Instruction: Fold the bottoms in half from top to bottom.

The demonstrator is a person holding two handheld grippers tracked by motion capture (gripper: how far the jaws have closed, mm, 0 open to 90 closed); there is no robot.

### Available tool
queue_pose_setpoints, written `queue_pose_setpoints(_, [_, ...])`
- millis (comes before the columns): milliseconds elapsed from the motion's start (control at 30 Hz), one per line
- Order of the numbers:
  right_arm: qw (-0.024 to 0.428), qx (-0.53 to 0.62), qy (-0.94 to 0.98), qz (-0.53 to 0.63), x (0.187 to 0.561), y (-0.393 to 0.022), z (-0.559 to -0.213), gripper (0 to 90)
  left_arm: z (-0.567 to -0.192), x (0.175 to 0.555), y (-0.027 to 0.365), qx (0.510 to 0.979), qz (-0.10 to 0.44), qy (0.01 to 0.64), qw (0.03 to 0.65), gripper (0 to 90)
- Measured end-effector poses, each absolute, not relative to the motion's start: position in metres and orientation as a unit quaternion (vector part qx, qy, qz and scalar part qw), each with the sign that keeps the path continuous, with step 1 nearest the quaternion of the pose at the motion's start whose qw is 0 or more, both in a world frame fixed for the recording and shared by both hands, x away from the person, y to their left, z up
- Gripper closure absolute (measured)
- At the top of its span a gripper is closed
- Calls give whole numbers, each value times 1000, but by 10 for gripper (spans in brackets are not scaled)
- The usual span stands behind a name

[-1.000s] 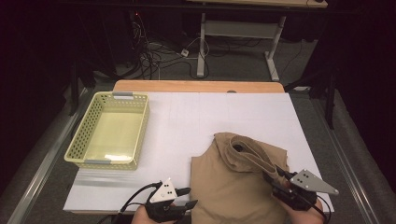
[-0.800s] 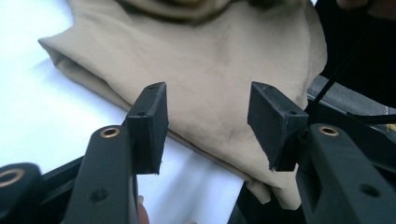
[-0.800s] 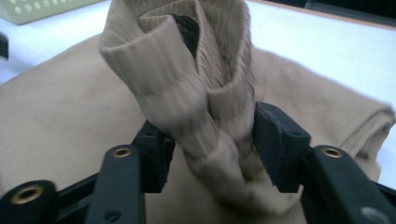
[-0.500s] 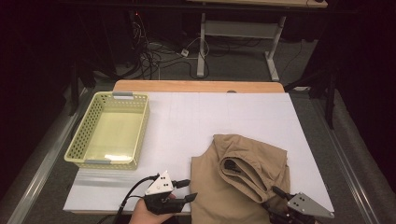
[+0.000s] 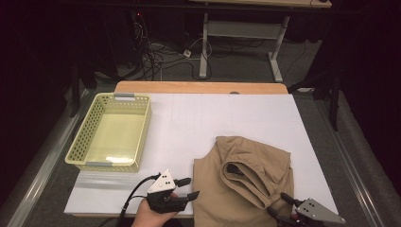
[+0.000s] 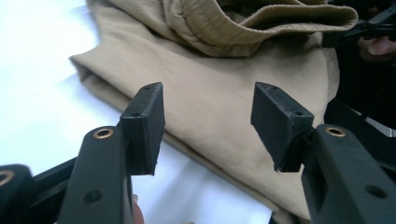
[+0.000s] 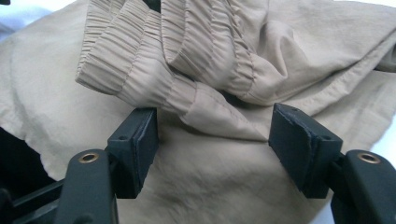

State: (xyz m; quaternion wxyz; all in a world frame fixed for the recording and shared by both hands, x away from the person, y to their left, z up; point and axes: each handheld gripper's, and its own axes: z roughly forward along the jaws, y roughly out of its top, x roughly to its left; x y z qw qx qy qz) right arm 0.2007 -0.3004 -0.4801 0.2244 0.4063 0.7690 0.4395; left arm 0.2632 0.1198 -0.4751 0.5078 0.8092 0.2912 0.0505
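A tan garment (image 5: 246,184) with an elastic waistband lies folded at the front right of the white table (image 5: 227,118). My left gripper (image 5: 189,187) stands open just left of the cloth's left edge. In the left gripper view its jaws (image 6: 208,116) have just been opening, and the garment (image 6: 219,88) lies beyond them, not pinched. My right gripper (image 5: 279,205) is open at the garment's front right corner. In the right gripper view its jaws (image 7: 215,140) have just been opening, and the gathered waistband fold (image 7: 187,79) rests loose just past the pads.
A yellow mesh basket (image 5: 111,135) stands at the table's left side. A wooden strip (image 5: 201,87) runs along the far edge. Beyond it are cables and a desk frame (image 5: 205,52) on the floor. The white surface reaches from the basket to the garment.
The right gripper has pulled back toward the front edge and let go of the waistband. The fold that it held up now lies flat on the garment. The left gripper has barely moved.
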Motion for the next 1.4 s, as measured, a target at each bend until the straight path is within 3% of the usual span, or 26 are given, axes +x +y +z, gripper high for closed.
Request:
queue_pose_setpoints(467, [244,406,753,458,196,-312,-467,342,-474,271,121,809,73,295,503,437])
queue_pose_setpoints(567, [248,403,753,457,195,-310,-465,342,-477,268,120,812,69,292,501,387])
queue_pose_setpoints(867, [246,396,750,469,204,-296,-457,336,-478,265,128,812,70,283,505,387])
queue_pose_setpoints(1167, [233,371,769,466,215,-268,-459,286,-479,260,132,817,84,287,493,387])
queue_pose_setpoints(1400, [197,407,768,453,226,-283,-471,297,-477,253,136,816,91,292,491,387])
